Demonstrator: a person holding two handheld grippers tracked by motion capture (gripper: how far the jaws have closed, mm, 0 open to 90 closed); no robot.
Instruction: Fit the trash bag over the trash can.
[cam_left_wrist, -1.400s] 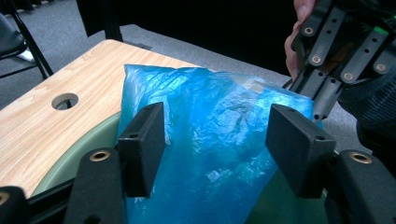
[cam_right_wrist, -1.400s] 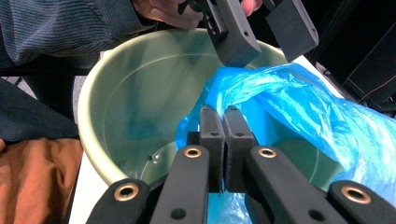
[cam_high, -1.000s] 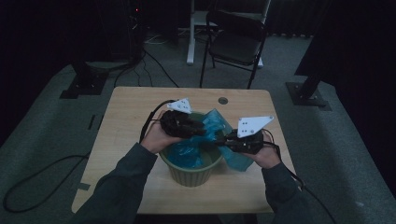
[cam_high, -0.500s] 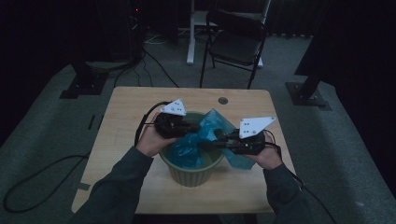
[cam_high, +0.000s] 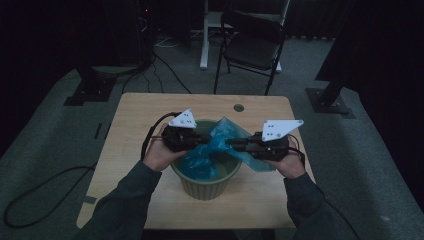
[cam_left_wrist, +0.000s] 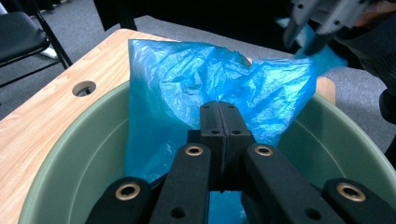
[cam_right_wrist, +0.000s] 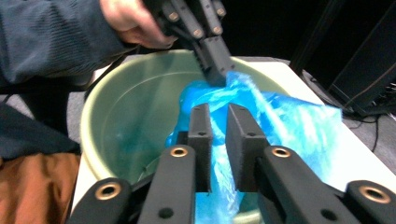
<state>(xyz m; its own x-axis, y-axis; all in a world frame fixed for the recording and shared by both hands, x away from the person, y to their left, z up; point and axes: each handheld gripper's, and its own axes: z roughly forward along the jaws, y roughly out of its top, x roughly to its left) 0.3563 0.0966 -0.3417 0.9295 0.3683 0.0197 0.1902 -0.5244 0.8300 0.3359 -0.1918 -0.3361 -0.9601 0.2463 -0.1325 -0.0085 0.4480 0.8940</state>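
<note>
High view: a person seated at a light wooden counter (cam_high: 135, 125) is working a blue plastic bag (cam_high: 220, 142) at the mouth of a green bucket (cam_high: 205, 185), holding a tool in each hand. The bucket is standing near the front middle of the counter, and the bag is lying partly inside it, with one portion draping over the rim on the person's right side and resting on the counter.

The left tool (cam_high: 206, 136) is reaching in from the left over the bucket's rim. In the left gripper view its two black jaws are pressing flat together with no gap between them, closed on a fold of the blue film just above the bucket's inside wall.

The right tool (cam_high: 231, 143) is coming in from the opposite side, its tips close to those of the left tool. In the right gripper view its jaws are standing a narrow slot apart, having just been closing a little, and a strand of the bag is running up through that slot; the pads are not visibly clamping it.

Both forearms, in dark sleeves, are entering from the bottom edge. Beyond the counter, a black folding chair (cam_high: 255, 45) is standing on grey carpet in a dim room.
</note>
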